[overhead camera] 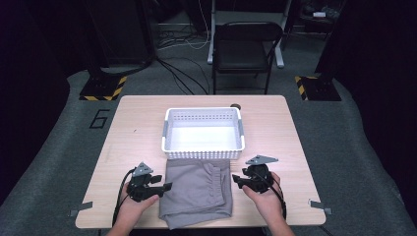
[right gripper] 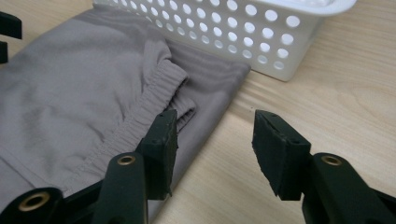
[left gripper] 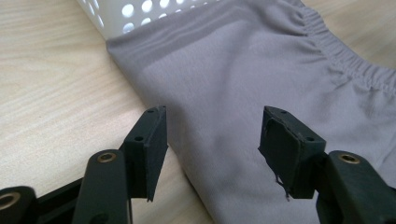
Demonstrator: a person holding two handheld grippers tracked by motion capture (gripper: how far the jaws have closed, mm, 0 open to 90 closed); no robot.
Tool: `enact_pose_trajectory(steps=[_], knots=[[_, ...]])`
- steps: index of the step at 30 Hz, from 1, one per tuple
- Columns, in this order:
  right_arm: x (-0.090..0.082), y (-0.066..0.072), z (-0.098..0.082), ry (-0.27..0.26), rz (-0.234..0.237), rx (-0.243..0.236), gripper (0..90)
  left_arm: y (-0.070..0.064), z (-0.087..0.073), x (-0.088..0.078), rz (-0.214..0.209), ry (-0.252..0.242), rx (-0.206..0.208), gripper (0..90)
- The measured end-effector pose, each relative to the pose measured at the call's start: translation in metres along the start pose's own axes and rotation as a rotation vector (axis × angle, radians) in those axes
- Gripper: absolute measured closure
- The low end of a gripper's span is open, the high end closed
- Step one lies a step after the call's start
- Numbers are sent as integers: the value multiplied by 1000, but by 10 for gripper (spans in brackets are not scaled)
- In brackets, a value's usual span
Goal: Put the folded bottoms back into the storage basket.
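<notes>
The left tool (overhead camera: 166, 186) was held spread at the left edge of the folded cloth (overhead camera: 196, 189), nothing pinched; a deeper reach over that edge would likely be needed before closing. The cloth was laid on the desk (overhead camera: 133, 128), touching the basket (overhead camera: 203, 153). The right tool (overhead camera: 237, 180) was likewise spread, straddling the right edge. Bare desk was left on both sides.

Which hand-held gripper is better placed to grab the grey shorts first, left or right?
Probably left: the left hand-held gripper has open jaws already straddling the edge of the grey shorts. The right hand-held gripper sits mostly over bare table.
</notes>
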State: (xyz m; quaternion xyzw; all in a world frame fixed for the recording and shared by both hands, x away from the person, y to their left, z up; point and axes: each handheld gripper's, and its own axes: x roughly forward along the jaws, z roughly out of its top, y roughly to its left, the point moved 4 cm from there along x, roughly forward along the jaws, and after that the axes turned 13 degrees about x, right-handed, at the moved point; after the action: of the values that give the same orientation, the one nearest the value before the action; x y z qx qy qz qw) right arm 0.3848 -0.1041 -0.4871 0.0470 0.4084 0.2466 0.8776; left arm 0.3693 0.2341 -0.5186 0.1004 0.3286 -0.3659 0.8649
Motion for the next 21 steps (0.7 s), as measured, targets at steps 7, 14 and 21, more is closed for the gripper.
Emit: enact_pose_trajectory(steps=[7, 14, 21], knots=[[13, 11, -11, 9, -43, -13, 504, -1, -4, 6, 8, -4, -23, 404], [37, 12, -22, 65, -39, 3, 582, 1, -8, 11, 8, 8, 2, 404], [49, 10, -25, 76, -40, 19, 607, -1, -12, 14, 24, 36, 33, 396]])
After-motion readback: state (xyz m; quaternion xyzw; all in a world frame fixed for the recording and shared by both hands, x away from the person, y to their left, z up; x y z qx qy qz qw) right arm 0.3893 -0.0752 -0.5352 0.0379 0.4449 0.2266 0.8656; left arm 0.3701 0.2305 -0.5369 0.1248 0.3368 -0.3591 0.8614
